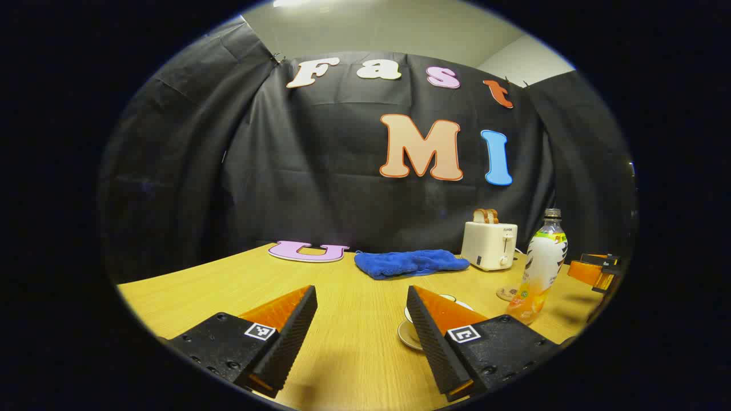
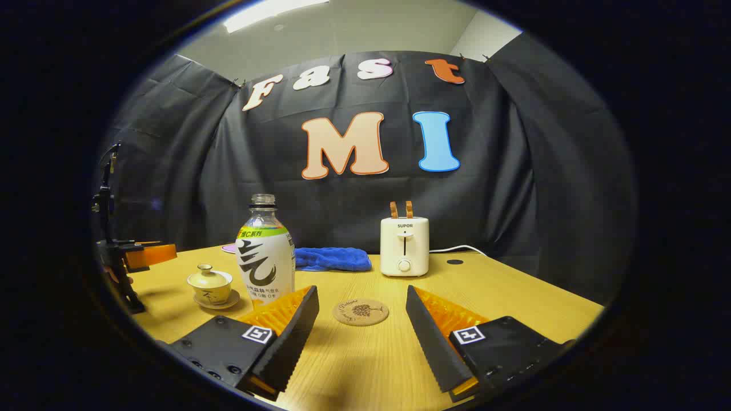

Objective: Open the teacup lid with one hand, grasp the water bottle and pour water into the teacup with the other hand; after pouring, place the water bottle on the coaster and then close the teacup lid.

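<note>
On the wooden table [image 2: 514, 297], nearest the right gripper view's camera, the right gripper [image 2: 361, 334] is held low with its jaws spread wide and nothing between them. Just beyond the gap between its fingers, the round cork coaster [image 2: 360, 312] lies flat and bare. To the left of it, behind the left finger, the bottle [image 2: 265, 254] stands upright, long axis vertical, its uncapped neck pointing at the ceiling. Further left the teacup [image 2: 210, 283] is seen on its saucer [image 2: 215, 302], lid [image 2: 209, 275] in place and knob up; it stands near the bottle but apart from it. The left gripper [image 2: 149, 254] is seen at the far left edge, beside the teacup.

In the left gripper view, the left gripper's jaws are likewise spread and empty, hovering over the table. The teacup [image 1: 448, 298] and saucer [image 1: 406, 335] are partly hidden behind its right finger. The bottle [image 1: 539, 268] is seen to the right of the cup and tilted in this fisheye view, with the coaster [image 1: 505, 293] partly showing behind its base. The right gripper [image 1: 594, 271] enters at the right edge.

Farther back, a blue cloth [image 2: 331, 258] lies crumpled, and a white toaster [image 2: 404, 246] stands with two slices of toast [image 2: 401, 209] raised out of its slots.
</note>
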A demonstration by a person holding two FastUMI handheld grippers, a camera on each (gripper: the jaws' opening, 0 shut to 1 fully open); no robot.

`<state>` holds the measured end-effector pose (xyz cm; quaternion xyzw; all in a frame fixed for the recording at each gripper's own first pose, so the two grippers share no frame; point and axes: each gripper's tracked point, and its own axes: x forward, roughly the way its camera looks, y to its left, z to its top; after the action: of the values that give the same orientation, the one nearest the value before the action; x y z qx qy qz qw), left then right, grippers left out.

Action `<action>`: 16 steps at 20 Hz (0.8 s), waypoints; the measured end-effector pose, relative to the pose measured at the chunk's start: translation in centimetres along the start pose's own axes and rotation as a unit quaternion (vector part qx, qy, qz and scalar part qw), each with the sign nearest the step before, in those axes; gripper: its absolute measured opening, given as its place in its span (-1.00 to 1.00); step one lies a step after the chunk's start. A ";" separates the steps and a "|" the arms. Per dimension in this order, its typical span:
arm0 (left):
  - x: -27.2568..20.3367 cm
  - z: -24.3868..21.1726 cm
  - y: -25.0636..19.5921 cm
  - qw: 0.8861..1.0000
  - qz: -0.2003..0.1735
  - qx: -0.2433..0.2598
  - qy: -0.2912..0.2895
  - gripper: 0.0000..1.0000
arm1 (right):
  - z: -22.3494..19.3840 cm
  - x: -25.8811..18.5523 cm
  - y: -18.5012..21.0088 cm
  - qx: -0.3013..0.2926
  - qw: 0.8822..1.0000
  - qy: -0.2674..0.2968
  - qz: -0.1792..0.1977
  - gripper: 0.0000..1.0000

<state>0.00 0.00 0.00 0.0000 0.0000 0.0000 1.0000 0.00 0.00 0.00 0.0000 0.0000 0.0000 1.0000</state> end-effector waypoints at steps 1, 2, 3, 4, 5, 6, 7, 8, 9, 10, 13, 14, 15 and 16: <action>0.1 0.1 0.2 1.000 0.002 0.002 0.001 0.86 | 0.0 -0.1 0.0 0.000 1.000 0.000 0.000 0.90; 0.1 0.0 0.2 1.000 0.003 0.003 0.002 0.85 | 0.0 -0.1 -0.1 0.000 1.000 0.000 0.000 0.90; 0.1 0.0 0.1 1.000 0.003 0.005 0.003 0.87 | 0.0 -0.1 -0.1 0.000 1.000 0.000 0.000 0.90; 0.1 0.0 0.1 1.000 0.003 0.008 0.002 0.87 | 0.0 -0.1 -0.1 0.000 1.000 0.000 0.000 1.00; 0.1 -0.1 0.1 1.000 0.005 0.011 0.003 0.85 | 0.0 -0.1 -0.1 0.000 1.000 0.000 0.000 0.90; 0.2 -0.2 0.1 1.000 0.007 0.016 0.003 0.86 | 0.0 -0.1 -0.1 0.000 1.000 0.000 0.000 0.94; 0.2 -0.2 0.0 1.000 0.009 0.022 0.003 0.87 | 0.0 0.0 -0.1 0.000 1.000 0.000 0.000 0.90; 0.2 -0.3 -0.1 1.000 0.010 0.029 0.004 0.86 | 0.0 -0.1 -0.1 0.000 1.000 0.000 0.000 0.90; 0.2 -0.3 -0.3 0.999 0.010 0.035 0.004 0.86 | 0.0 -0.1 -0.1 0.000 1.000 0.000 0.000 0.90; 0.2 -0.3 -0.4 0.999 0.006 0.043 0.002 0.87 | 0.0 0.0 -0.1 0.000 1.000 0.000 0.000 1.00; 0.3 -0.3 -0.4 0.999 0.005 0.040 0.002 0.86 | 0.0 -0.1 -0.1 0.000 1.000 0.000 0.000 0.95; 0.4 -0.2 -0.5 0.999 0.004 0.040 0.001 0.90 | 0.0 -0.1 -0.1 0.000 1.000 0.000 -0.001 1.00; 0.5 -0.3 -0.8 0.999 -0.002 0.040 0.002 0.86 | 0.0 -0.1 -0.2 0.000 1.000 0.000 -0.002 0.90; 0.6 -0.2 -1.4 0.999 -0.014 0.040 0.001 0.85 | 0.0 -0.1 -0.2 -0.001 1.000 0.000 -0.002 0.95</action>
<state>0.55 -1.35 -0.24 0.0401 0.0007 -0.0138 0.9991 -0.13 -0.20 0.00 -0.0006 -0.0003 -0.0024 1.0000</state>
